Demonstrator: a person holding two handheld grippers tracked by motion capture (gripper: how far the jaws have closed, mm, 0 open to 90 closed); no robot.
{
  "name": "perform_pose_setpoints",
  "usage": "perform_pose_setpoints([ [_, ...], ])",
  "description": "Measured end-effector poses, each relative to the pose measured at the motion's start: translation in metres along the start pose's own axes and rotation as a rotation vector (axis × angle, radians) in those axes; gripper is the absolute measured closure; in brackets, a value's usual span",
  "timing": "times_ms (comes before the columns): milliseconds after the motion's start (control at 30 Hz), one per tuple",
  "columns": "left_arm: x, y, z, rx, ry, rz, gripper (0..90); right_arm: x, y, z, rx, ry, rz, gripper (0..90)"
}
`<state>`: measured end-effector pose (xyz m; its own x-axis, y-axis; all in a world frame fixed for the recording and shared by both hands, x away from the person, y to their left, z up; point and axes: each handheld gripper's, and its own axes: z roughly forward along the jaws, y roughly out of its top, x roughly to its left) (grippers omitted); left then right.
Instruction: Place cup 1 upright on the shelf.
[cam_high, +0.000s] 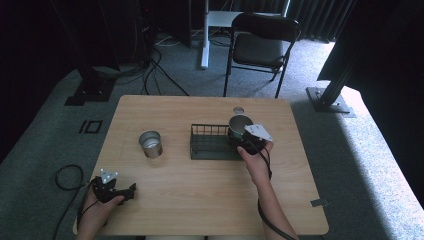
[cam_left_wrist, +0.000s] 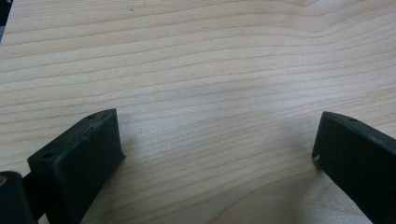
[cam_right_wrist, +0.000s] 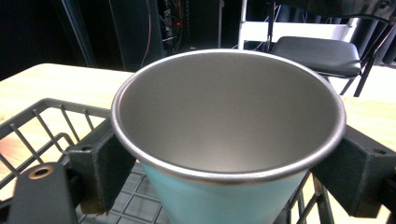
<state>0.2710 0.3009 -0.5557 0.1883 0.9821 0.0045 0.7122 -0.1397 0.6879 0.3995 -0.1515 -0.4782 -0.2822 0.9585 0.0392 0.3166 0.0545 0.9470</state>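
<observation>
Steel cup (cam_right_wrist: 229, 126) clamped upright in right gripper (cam_high: 248, 138), over right end of wire basket (cam_high: 212, 148). Left gripper (cam_left_wrist: 217, 149) well left of basket, jaws apart, low over bare desk (cam_high: 200, 195).

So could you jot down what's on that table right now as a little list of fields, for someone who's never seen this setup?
Surface: wooden table
Right gripper: shut on a light-blue metal cup, held upright above the rack's right end
Rack: dark wire rack at mid-table
Second cup: metal cup standing left of the rack, apart from it
Small item: round metal piece behind the rack, too small to identify
Left gripper: fingers open, nothing between them, low over bare wood at the near left
</observation>
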Motion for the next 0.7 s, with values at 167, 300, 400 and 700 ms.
perform_pose_setpoints([
  [167,0.0000,0.0000,0.0000,0.000,0.000,0.000,2.0,-0.0008,0.0008,0.0001,0.006,0.007,0.009,12.7],
  [300,0.0000,0.0000,0.0000,0.000,0.000,0.000,2.0,-0.0019,0.0012,0.0000,0.010,0.014,0.010,12.7],
  [400,0.0000,0.0000,0.0000,0.000,0.000,0.000,2.0,-0.0035,0.0018,0.0005,0.014,0.026,-0.006,12.5],
  [700,0.0000,0.0000,0.0000,0.000,0.000,0.000,2.0,-0.0055,0.0036,-0.0053,0.032,0.051,-0.032,11.4],
])
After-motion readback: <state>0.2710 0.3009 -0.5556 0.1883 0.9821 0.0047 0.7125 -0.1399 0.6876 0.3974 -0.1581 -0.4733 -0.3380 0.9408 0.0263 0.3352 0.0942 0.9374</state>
